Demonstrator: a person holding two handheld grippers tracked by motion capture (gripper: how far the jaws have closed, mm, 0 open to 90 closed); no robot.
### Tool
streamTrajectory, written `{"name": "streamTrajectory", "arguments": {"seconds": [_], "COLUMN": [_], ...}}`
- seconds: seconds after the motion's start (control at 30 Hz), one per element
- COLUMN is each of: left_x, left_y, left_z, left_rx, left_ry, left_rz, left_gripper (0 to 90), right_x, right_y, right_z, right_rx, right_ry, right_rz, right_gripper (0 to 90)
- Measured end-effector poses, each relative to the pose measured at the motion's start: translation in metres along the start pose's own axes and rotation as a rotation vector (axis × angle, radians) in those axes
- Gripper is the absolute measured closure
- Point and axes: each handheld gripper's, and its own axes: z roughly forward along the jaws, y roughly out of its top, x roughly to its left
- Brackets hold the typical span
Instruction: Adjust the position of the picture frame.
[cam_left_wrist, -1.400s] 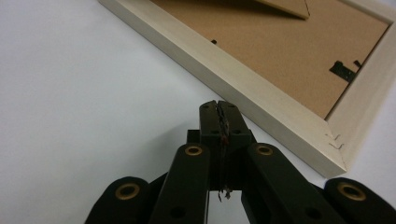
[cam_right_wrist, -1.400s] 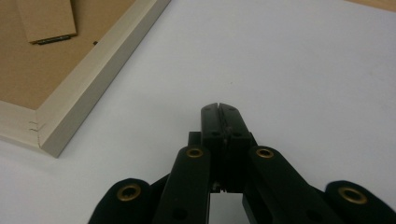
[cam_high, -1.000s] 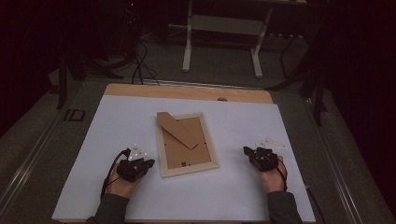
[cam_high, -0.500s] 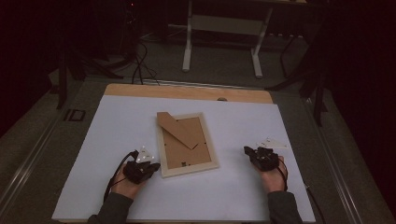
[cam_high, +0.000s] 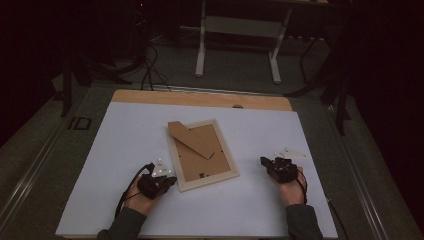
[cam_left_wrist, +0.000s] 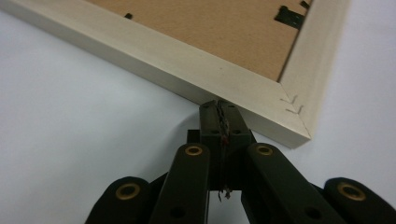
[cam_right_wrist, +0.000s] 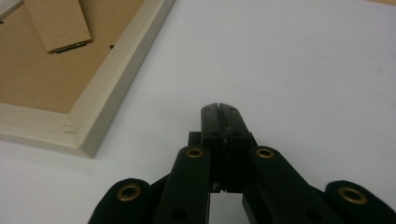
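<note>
In the high view, a picture frame (cam_high: 202, 155) lies back-up near the middle of the white desk (cam_high: 125, 135), its cardboard stand (cam_high: 192, 140) folded across the backing. The left tongs (cam_high: 171, 180) sit at the frame's near left corner; the right tongs (cam_high: 263, 161) rest well apart, toward the desk's right edge.

In the left gripper view, the tongs are closed, empty, tips at the frame's pale wooden edge (cam_left_wrist: 196, 79).

In the right gripper view, the tongs are closed on nothing, above bare desk.
</note>
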Motion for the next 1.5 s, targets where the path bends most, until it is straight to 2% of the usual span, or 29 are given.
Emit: {"name": "streamTrajectory", "arguments": {"seconds": [0.13,0.27,0.4,0.53,0.67,0.87,1.1,1.27,1.4,1.5], "left_x": [-0.011,-0.018,-0.022,-0.026,-0.027,-0.027,-0.034,-0.042,-0.051,-0.057], "left_y": [0.005,0.008,0.01,0.014,0.017,0.021,0.031,0.04,0.051,0.059], "left_z": [0.005,0.009,0.014,0.019,0.025,0.029,0.037,0.047,0.056,0.065], "left_rx": [0.0,-0.01,-0.023,-0.037,-0.051,-0.055,-0.042,-0.046,-0.039,-0.043], "left_ry": [-0.003,-0.009,-0.024,-0.061,-0.099,-0.121,-0.105,-0.122,-0.13,-0.147], "left_rz": [0.028,0.038,0.027,0.013,-0.017,-0.034,0.0,0.01,0.043,0.049], "left_gripper": [90.0,90.0,90.0,90.0,90.0,90.0,90.0,90.0,90.0,90.0], "right_x": [-0.001,-0.002,-0.003,-0.004,-0.004,-0.004,-0.005,-0.007,-0.007,-0.006], "right_y": [0.0,0.0,-0.001,-0.002,-0.002,-0.003,-0.002,-0.002,-0.003,-0.002], "right_z": [0.0,-0.001,-0.001,-0.001,0.0,0.002,0.002,0.001,0.002,0.002], "right_rx": [-0.003,-0.004,-0.006,-0.004,-0.002,0.004,-0.007,-0.012,-0.01,-0.009], "right_ry": [0.004,0.003,0.001,0.003,0.008,0.01,0.013,0.017,0.018,0.02], "right_rz": [0.002,0.006,0.005,0.009,0.011,0.011,0.021,0.029,0.029,0.028], "right_gripper": [89.7,89.7,89.7,89.7,89.7,89.7,89.6,89.6,89.6,89.6]}}
